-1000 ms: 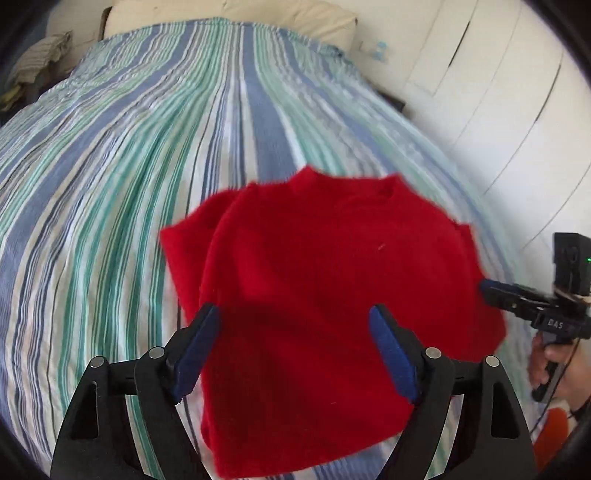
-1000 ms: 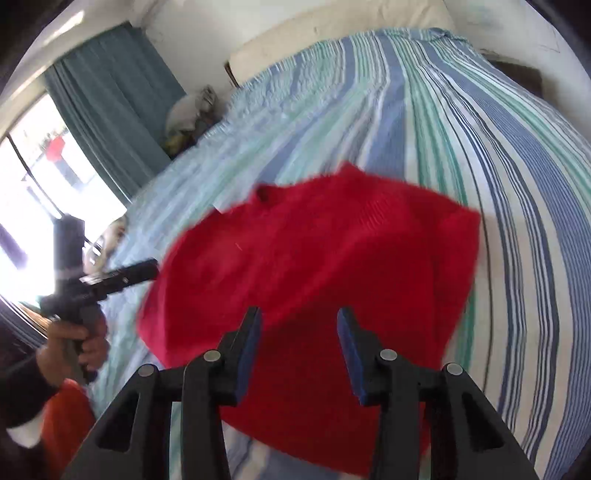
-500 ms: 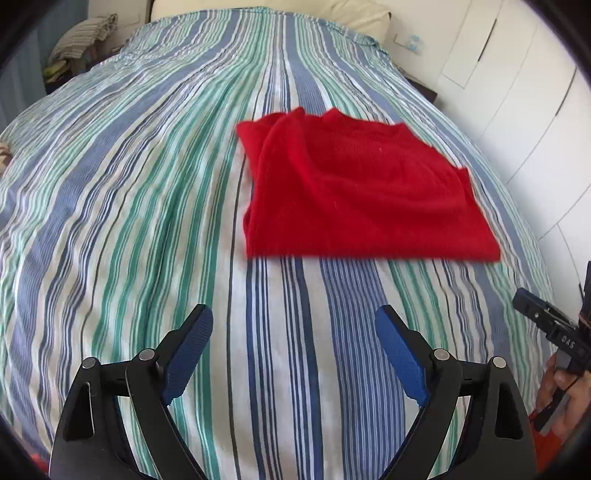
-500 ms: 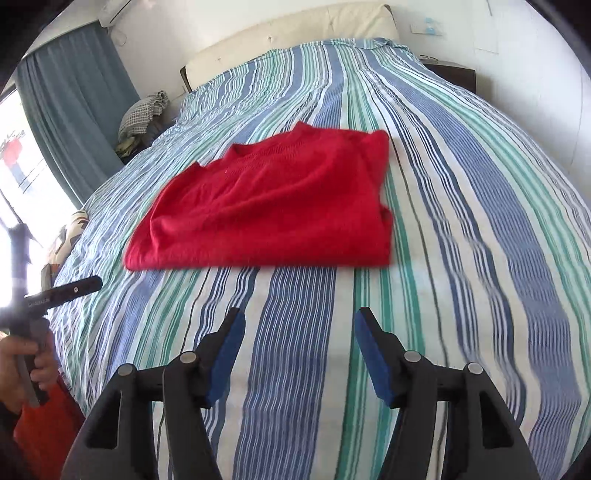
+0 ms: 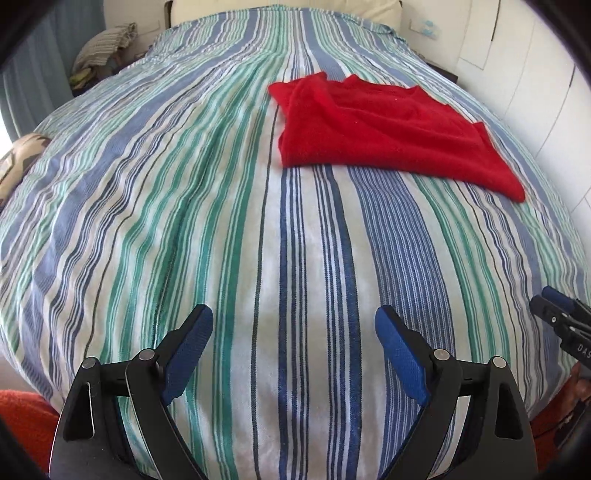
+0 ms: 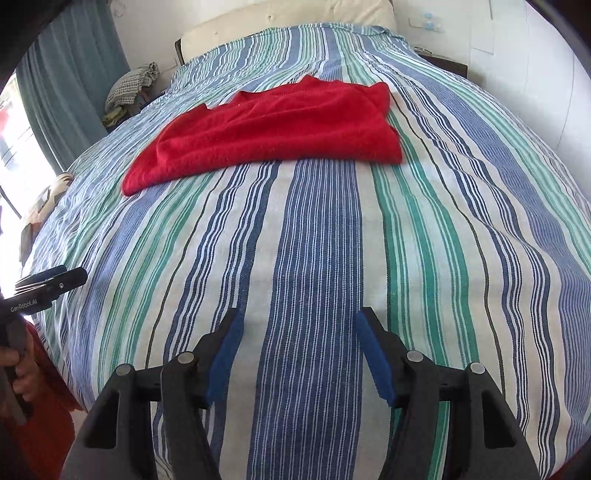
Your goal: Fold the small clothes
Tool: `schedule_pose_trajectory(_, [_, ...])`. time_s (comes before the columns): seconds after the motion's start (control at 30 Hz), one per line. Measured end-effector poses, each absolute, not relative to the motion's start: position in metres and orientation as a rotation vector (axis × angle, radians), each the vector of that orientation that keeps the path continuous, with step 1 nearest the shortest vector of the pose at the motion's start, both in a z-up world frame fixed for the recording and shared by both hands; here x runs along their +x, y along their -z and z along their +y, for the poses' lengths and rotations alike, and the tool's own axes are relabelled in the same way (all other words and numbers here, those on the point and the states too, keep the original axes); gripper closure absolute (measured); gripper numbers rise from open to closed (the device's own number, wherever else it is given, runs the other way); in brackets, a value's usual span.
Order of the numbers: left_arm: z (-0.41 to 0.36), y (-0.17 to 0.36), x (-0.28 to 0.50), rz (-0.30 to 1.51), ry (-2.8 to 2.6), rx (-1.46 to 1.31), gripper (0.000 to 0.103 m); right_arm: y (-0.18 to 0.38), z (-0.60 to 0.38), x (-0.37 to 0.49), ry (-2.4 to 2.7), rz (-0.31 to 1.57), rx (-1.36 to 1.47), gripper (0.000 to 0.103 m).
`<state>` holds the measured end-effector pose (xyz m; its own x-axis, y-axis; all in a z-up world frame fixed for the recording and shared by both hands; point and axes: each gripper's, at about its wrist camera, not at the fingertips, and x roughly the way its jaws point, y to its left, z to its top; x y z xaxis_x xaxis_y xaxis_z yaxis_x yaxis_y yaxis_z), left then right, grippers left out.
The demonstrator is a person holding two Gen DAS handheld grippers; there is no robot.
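A red sweater (image 5: 388, 129) lies folded flat on the striped bedspread (image 5: 177, 229), toward the far half of the bed. In the right wrist view the red sweater (image 6: 273, 129) shows a sleeve tucked in along its right side. My left gripper (image 5: 293, 325) hangs open over bare bedspread near the foot of the bed, well short of the sweater, with nothing between its fingers. My right gripper (image 6: 297, 325) is also back from the sweater; its jaws are opening and hold nothing. Each gripper shows at the other view's edge: the right gripper (image 5: 554, 314) and the left gripper (image 6: 55, 280).
A cream headboard and pillow (image 6: 295, 22) stand at the far end. A pile of checked cloth (image 6: 133, 85) sits beside a teal curtain (image 6: 70, 81) at the left. White cupboard doors (image 5: 524, 66) line the right side. A hand (image 6: 14, 369) holds the left gripper's handle.
Both grippers have drawn back from over the sweater toward the foot of the bed. The sweater now lies flat and far off. The right jaws stand wider than before.
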<state>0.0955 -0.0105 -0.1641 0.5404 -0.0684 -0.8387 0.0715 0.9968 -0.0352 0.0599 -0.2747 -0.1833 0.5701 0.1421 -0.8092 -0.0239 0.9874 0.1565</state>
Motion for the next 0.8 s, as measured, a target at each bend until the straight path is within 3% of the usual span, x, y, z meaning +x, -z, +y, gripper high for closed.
schedule_pose_trajectory(0.3, [-0.009,0.171,0.099,1.008,0.06,0.025,0.012,0.194,-0.263,0.059,-0.099,0.942,0.071,0.024])
schedule_pose_trajectory(0.67, [-0.009,0.175,0.097,1.026,0.041,0.043,0.011,0.193,-0.264,0.059,-0.109,0.936,0.089,0.022])
schedule_pose_trajectory(0.8, [0.001,0.157,0.088,0.973,0.056,-0.011,0.011,0.168,-0.286,0.069,-0.165,0.89,0.246,0.023])
